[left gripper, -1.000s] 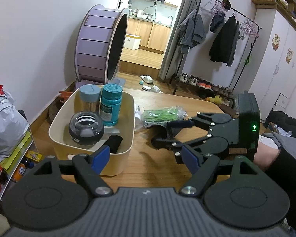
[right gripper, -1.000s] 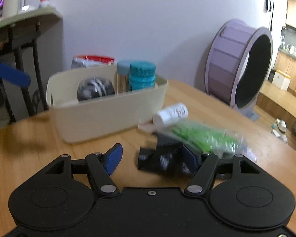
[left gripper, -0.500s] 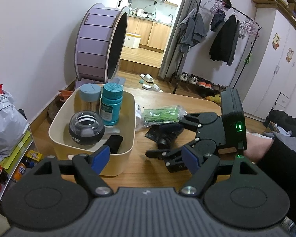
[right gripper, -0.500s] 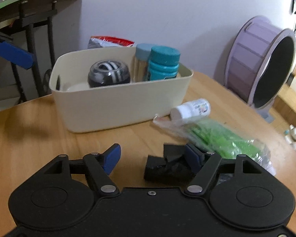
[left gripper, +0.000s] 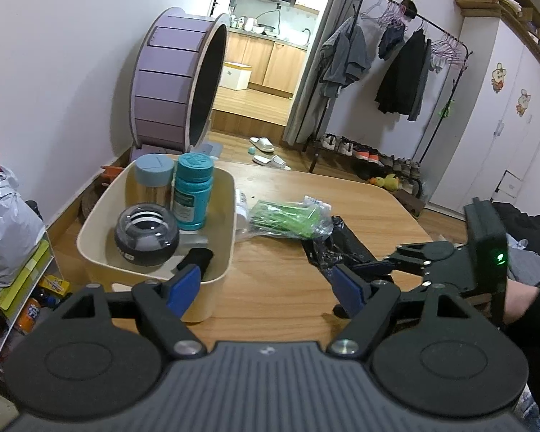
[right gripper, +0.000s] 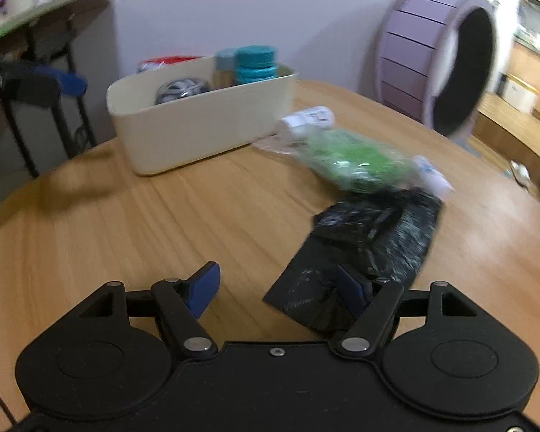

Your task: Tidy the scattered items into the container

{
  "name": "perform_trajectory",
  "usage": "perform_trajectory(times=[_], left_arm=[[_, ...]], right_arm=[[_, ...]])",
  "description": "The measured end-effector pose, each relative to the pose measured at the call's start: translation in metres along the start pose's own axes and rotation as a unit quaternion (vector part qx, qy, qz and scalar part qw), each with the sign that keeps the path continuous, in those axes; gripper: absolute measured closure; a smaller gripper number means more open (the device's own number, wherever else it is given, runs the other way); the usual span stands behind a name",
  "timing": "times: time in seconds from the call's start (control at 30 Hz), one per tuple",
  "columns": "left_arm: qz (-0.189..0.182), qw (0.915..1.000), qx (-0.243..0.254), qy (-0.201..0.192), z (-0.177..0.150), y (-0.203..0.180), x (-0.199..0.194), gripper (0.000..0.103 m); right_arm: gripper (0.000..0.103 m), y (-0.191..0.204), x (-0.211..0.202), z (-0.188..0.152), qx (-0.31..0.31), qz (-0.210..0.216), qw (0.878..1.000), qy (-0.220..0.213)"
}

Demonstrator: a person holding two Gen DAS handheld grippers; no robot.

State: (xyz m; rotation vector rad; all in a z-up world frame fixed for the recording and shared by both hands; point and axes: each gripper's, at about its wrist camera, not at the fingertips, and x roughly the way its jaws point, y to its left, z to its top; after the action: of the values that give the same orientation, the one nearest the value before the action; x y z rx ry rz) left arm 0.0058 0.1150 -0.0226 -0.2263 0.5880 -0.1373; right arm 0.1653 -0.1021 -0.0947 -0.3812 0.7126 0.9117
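A cream bin (left gripper: pixel 219 216) stands at the table's left. It holds a teal bottle (left gripper: pixel 192 190), a grey-lidded jar (left gripper: pixel 153 180), a black gyro ball (left gripper: pixel 145 239) and a small black item (left gripper: pixel 198 257). Beside the bin lie a white bottle (right gripper: pixel 306 120), a green packet (right gripper: pixel 356 160) and a black plastic bag (right gripper: pixel 370 241), spread out flat. My right gripper (right gripper: pixel 277 284) is open low over the table, with its right finger (right gripper: pixel 352 289) over the bag's near corner. My left gripper (left gripper: pixel 266 284) hangs open and empty near the bin's front corner.
The wooden table (right gripper: pixel 162 216) curves away at its edges. A large purple wheel (left gripper: pixel 176 82) stands by the wall behind the bin. A dark stand (right gripper: pixel 46 72) and bags and bottles on a low shelf (left gripper: pixel 14 237) are off the table's left side.
The right gripper has drawn back from the bin. The black bag, bunched up before, now lies stretched out flat. The left gripper has not moved.
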Motion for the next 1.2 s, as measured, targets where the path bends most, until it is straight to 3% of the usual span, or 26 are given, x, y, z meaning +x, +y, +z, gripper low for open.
perform_trajectory(times=[0.17, 0.27, 0.33, 0.57, 0.7, 0.83, 1.07, 1.1, 1.13, 1.2], left_arm=[[-0.012, 0.9999, 0.005, 0.005, -0.003, -0.009, 0.006, 0.024], [-0.019, 0.9997, 0.009, 0.010, -0.005, -0.014, 0.009, 0.024], [-0.025, 0.9996, 0.011, 0.011, -0.006, -0.018, 0.010, 0.024], [-0.025, 0.9995, 0.016, 0.014, -0.008, -0.021, 0.011, 0.024], [-0.025, 0.9994, 0.016, 0.016, -0.009, -0.023, 0.013, 0.024], [-0.029, 0.9993, 0.017, 0.019, -0.010, -0.026, 0.015, 0.024], [-0.031, 0.9991, 0.020, 0.021, -0.011, -0.028, 0.016, 0.024], [-0.031, 0.9991, 0.019, 0.021, -0.011, -0.028, 0.016, 0.024], [-0.030, 0.9991, 0.019, 0.021, -0.011, -0.028, 0.016, 0.024], [-0.030, 0.9992, 0.018, 0.021, -0.011, -0.029, 0.016, 0.024]], right_arm=[[0.030, -0.005, -0.035, -0.003, 0.066, -0.007, 0.996, -0.058], [0.022, -0.007, -0.044, -0.005, 0.096, -0.049, 0.991, -0.083], [0.021, -0.011, -0.045, -0.009, 0.118, -0.075, 0.986, -0.088], [0.021, -0.039, -0.043, -0.022, 0.201, -0.096, 0.969, -0.109], [0.022, -0.043, -0.038, -0.019, 0.202, -0.114, 0.967, -0.102], [0.039, -0.045, -0.022, -0.018, 0.196, -0.118, 0.971, -0.069], [0.047, -0.036, -0.012, -0.028, 0.171, -0.118, 0.977, -0.044], [0.053, -0.032, -0.013, -0.028, 0.159, -0.121, 0.979, -0.044], [0.071, -0.029, -0.014, -0.029, 0.148, -0.125, 0.980, -0.044], [0.076, -0.031, -0.017, -0.030, 0.156, -0.116, 0.980, -0.045]])
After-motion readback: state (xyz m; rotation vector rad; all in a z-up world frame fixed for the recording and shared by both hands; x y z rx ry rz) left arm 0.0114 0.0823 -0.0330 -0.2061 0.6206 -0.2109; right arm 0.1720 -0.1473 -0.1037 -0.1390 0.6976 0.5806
